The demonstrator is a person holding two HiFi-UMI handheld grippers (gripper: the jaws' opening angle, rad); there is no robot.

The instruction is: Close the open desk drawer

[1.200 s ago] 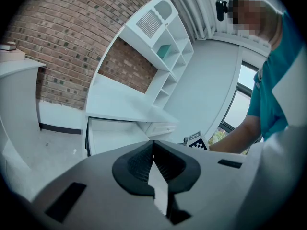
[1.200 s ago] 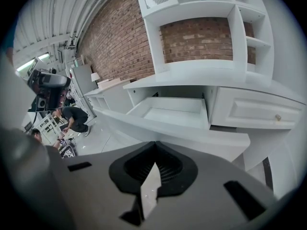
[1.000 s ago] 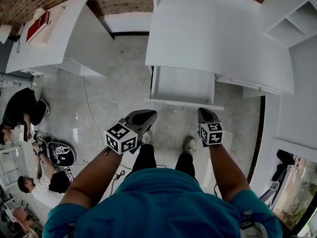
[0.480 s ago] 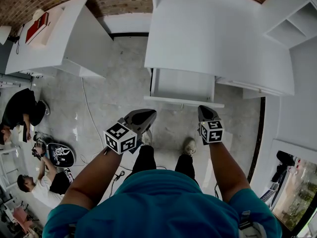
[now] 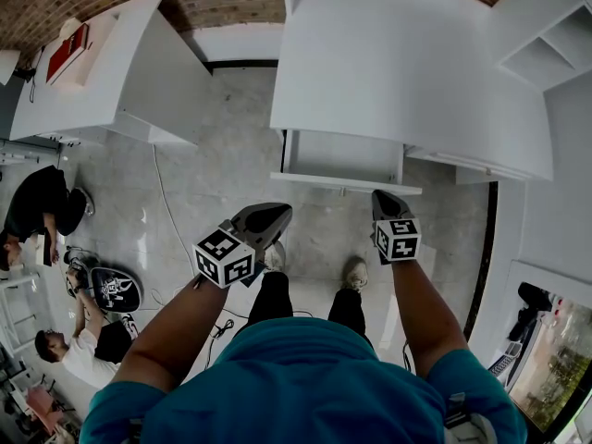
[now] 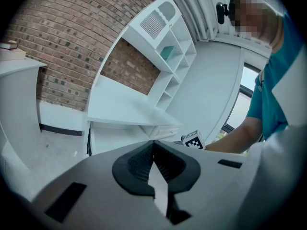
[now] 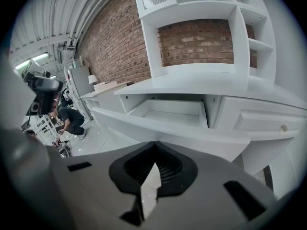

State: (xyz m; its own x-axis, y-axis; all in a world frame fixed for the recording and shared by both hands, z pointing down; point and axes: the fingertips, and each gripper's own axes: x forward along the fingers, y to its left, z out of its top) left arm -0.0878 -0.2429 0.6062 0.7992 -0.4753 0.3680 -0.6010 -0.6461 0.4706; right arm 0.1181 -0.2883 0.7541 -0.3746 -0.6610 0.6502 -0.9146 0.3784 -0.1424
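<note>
Head view, drawer: the shallow white open drawer (image 5: 342,158) juts from the near edge of the broad white worktop (image 5: 398,63), towards the person. It looks empty and only partly out.
Head view, right tongs: the right tongs (image 5: 387,202) point at the right end of the drawer's white front panel (image 5: 344,184), just beside it. Contact cannot be confirmed. They seem placed to push the panel in, towards the far side.
Head view, left tongs: the left tongs (image 5: 270,216) hang over the grey stone-look floor (image 5: 213,155), near and left of the drawer and apart from it. They are probably idle because one push is enough.
Left gripper view, jaws: pressed together with nothing between them. The worktop and the right tongs' black-and-white marker cube (image 6: 193,141) lie beyond.
Right gripper view, jaws: closed tight, gripping nothing; a blunt tip suits pushing. The front panel runs across just ahead of the tip, with the bare drawer tray behind it.
Right gripper view, risk: pushing at one end might skew the drawer on its runners.
</note>
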